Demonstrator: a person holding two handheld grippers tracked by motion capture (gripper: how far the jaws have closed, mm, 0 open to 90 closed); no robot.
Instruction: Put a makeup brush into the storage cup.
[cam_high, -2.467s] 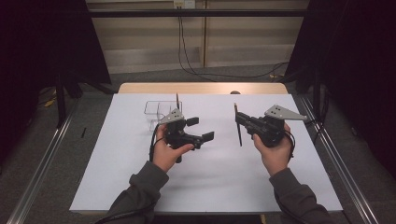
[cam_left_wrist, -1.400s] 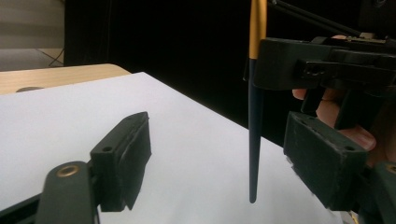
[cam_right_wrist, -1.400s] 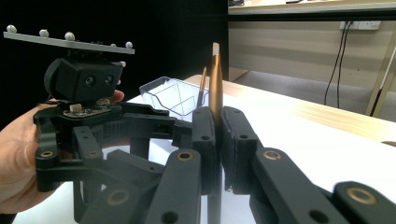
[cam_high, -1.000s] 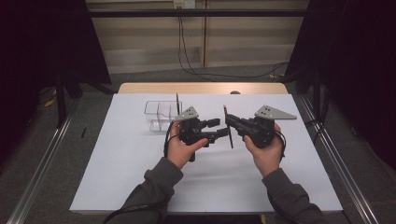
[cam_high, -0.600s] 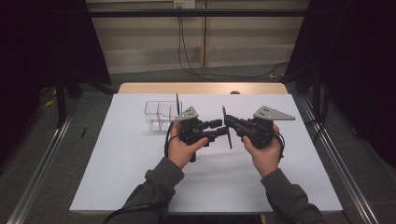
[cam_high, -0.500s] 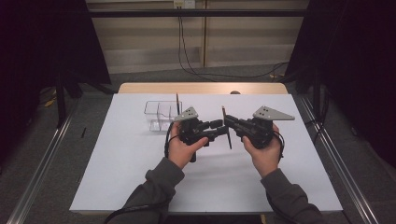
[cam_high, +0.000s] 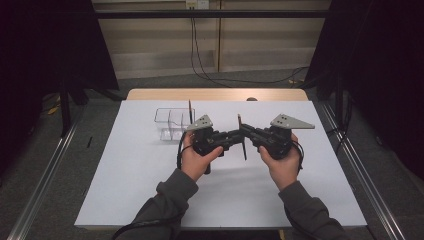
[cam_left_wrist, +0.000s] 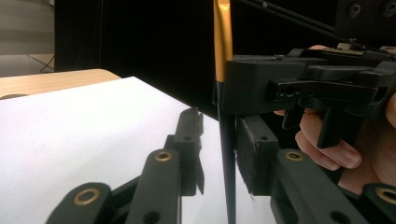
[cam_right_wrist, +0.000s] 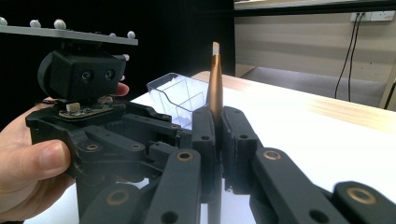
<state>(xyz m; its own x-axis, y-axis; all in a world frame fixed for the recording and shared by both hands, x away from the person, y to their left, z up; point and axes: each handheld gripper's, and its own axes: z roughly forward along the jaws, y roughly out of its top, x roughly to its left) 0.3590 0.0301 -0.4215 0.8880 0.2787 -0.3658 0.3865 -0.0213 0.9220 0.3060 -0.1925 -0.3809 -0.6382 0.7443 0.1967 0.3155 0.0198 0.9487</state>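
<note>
My right gripper (cam_high: 243, 131) is shut on a thin brush (cam_high: 244, 150) and holds it upright over the middle of the white table (cam_high: 125, 175). In the right gripper view the jaws (cam_right_wrist: 215, 135) clamp its gold ferrule (cam_right_wrist: 215, 79), and the pale tip points up. My left gripper (cam_high: 238, 137) faces it from the left. Its jaws (cam_left_wrist: 219, 154) have just been closing around the brush's dark lower handle (cam_left_wrist: 227, 177). A small gap still shows beside the handle, so the pads do not press on it.
A clear divided container (cam_high: 170, 122) stands on the table behind the left hand, and a second thin brush (cam_high: 190, 111) stands upright in it. The container (cam_right_wrist: 175, 95) also appears in the right gripper view. Metal rails run along both sides of the table.
The two hands came together at the table's middle. Since then they have held still, and the left jaws have narrowed around the brush's handle.
</note>
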